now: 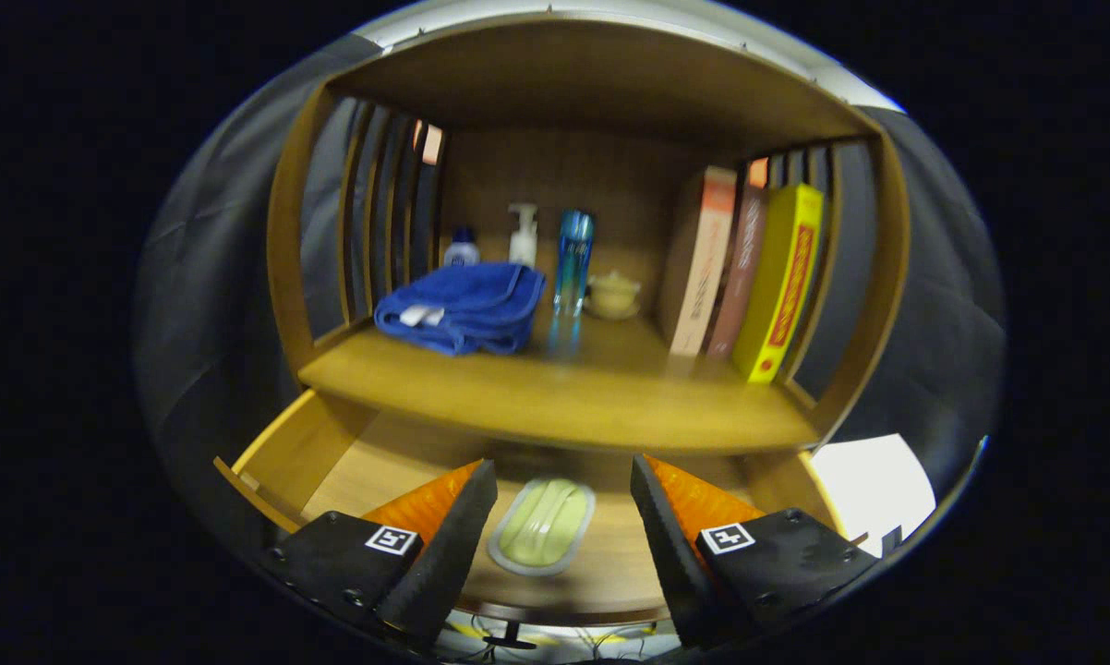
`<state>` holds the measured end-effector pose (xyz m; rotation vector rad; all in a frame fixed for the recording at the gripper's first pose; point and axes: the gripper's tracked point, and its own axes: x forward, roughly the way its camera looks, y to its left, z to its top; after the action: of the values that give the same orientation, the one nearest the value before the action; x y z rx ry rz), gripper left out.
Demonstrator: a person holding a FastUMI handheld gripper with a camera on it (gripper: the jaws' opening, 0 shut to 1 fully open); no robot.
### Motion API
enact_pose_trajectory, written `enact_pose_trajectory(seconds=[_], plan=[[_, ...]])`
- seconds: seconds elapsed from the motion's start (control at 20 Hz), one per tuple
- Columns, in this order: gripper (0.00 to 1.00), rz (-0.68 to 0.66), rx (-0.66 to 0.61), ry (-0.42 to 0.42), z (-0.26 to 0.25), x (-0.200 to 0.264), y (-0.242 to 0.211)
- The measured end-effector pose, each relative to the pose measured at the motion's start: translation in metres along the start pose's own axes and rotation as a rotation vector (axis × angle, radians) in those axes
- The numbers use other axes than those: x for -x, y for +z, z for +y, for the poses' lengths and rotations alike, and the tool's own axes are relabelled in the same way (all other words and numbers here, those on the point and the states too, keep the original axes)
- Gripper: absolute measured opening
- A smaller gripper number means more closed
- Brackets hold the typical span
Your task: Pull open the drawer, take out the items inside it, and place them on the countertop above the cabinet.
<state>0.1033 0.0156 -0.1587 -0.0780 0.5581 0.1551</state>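
drawer (333, 462) stands pulled out below the surface (555, 392) of the cabinet, so its floor is exposed to access from above. one item lies on that floor: a pale green oval case (542, 525) with a grey rim, flat, long axis running front to back. what the case is cannot be told; it may be a lidded box or a dish.

claw (562, 536) hangs over the drawer with its fingers spread wide, gripping nothing. the case lies between the fingers and apart from both. judged from this alignment, the claw is set to straddle the case across its narrow width, the easier span to close on.

surface carries a folded blue towel (463, 307), a blue bottle (573, 254), a pump bottle (523, 235), a small bottle (462, 247), a lidded cup (615, 294) and upright books (749, 272). bare wood along its front edge is the likely place for the case.

hidden: the drawer's rear under the surface and the drawer corners behind the fingers, so further items cannot be ruled out. the drawer front is cut off below.
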Motion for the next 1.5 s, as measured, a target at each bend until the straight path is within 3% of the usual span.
enact_pose_trajectory(seconds=[0.2,0.5,0.75,0.9,0.95,1.0,1.1,1.25,1.5], plan=[[0.95,0.119,-0.034,-0.035,-0.004,-0.027,-0.036],[0.91,0.237,-0.097,-0.018,0.002,-0.048,-0.07],[0.7,0.3,-0.114,-0.009,0.0,-0.056,-0.086],[0.57,0.268,-0.096,0.009,0.001,-0.06,-0.08],[0.45,0.264,-0.088,0.007,0.001,-0.061,-0.08],[0.43,0.258,-0.083,0.002,-0.001,-0.062,-0.079],[0.3,0.248,-0.087,0.002,0.0,-0.062,-0.083],[0.22,0.232,-0.124,0.01,0.0,-0.057,-0.081],[0.21,0.088,-0.093,0.028,0.006,-0.025,-0.044]])
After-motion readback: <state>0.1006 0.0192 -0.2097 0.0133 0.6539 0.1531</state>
